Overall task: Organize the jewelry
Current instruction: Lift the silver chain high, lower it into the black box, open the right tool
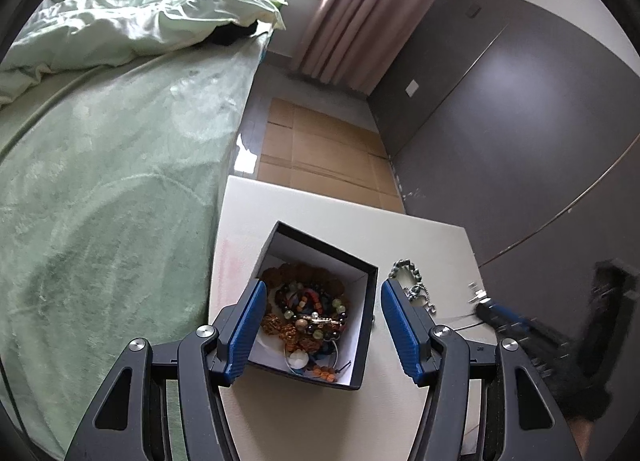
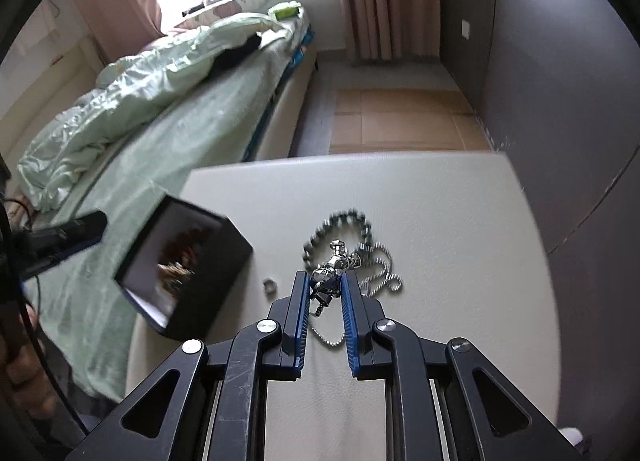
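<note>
A black box (image 1: 362, 325) with a white inside holds several bead bracelets (image 1: 308, 313) on the white table (image 1: 320, 205). My left gripper (image 1: 322, 293) is open, its blue fingers either side of the box, above it. The box also shows at the left in the right wrist view (image 2: 208, 273). My right gripper (image 2: 326, 281) is shut on a silver metal pendant (image 2: 332, 265) with a ball chain (image 2: 380, 273), beside a grey bead bracelet (image 2: 344, 221). A small ring (image 2: 270, 285) lies next to the box. The right gripper appears blurred at the right of the left wrist view (image 1: 504, 317).
A bed with a green sheet (image 1: 100, 181) runs along the table's left side. A dark grey wall (image 1: 520, 121) stands to the right. Cardboard (image 1: 320, 149) covers the floor beyond the table's far edge. Pink curtains (image 1: 352, 21) hang at the back.
</note>
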Action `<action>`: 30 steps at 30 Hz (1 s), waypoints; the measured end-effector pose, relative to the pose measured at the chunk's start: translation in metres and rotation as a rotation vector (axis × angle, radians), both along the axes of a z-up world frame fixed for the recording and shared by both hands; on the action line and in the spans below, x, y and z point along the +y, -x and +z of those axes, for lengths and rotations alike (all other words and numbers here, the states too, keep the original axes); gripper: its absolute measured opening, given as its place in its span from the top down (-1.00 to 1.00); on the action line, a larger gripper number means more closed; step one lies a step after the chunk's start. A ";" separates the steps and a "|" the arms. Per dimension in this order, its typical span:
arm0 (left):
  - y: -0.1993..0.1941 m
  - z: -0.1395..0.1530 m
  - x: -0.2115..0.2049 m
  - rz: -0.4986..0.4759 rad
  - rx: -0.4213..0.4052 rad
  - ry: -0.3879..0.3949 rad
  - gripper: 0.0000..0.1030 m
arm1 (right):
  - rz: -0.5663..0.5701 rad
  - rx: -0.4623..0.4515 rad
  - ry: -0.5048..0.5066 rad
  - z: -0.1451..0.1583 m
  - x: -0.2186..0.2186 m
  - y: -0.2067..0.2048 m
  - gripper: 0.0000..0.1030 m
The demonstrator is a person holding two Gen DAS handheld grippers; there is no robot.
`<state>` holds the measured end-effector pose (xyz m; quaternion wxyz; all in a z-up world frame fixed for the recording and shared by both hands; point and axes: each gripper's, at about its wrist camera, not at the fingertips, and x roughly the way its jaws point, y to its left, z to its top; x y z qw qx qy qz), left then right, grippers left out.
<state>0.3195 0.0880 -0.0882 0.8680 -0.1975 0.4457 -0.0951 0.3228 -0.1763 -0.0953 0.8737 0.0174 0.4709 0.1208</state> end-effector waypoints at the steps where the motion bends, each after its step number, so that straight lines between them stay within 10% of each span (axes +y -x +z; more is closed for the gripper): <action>1: 0.000 0.001 0.002 0.002 -0.004 0.003 -0.18 | 0.004 -0.012 -0.010 0.011 -0.001 0.001 0.67; 13: 0.003 0.006 0.014 0.006 -0.021 0.073 -0.21 | -0.007 -0.240 0.054 0.154 -0.001 0.007 0.68; 30: 0.016 0.027 0.039 0.056 -0.112 0.093 -0.99 | 0.063 -0.432 0.110 0.271 0.056 0.015 0.67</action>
